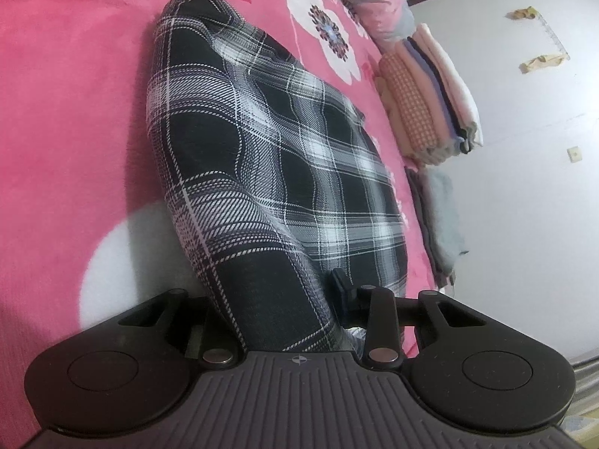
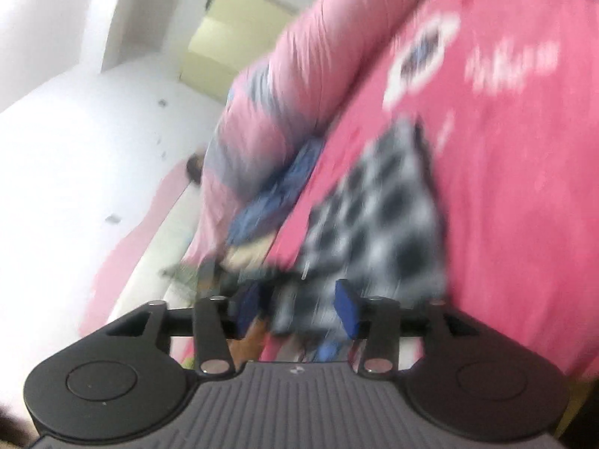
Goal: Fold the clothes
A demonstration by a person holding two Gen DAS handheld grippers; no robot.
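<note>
A pink blanket [image 1: 67, 119] with white flowers printed on it covers the bed and fills most of both views. It serves as the landmark here. At its far end lies a rolled pink quilt [image 2: 269, 112], with a blue garment [image 2: 277, 194] bunched against the quilt's foot; both are badly smeared in the right wrist view.

On the middle of the blanket lies the black-and-white plaid garment [image 1: 269, 157], a long piece that runs from near the flower print back toward the left wrist camera. Its near end lifts off the blanket and runs in between the fingers of the left gripper [image 1: 295, 299]. The cloth fills the gap and hides one finger; the other finger [image 1: 342, 286] sits tight against the fabric, so the left gripper appears clamped on the garment.

Along the blanket's right edge, by the white wall, stands a stack of folded clothes [image 1: 430, 101] in checked orange, cream and lilac. Just nearer on the same edge lies a grey folded piece [image 1: 441, 217].

The right gripper [image 2: 299, 310] hangs over the near end of the plaid garment, seen from the blanket's other side. Its blue-padded fingers [image 2: 346, 308] stand apart. Blurred cloth shows in the gap between them, yet neither pad presses on it.
</note>
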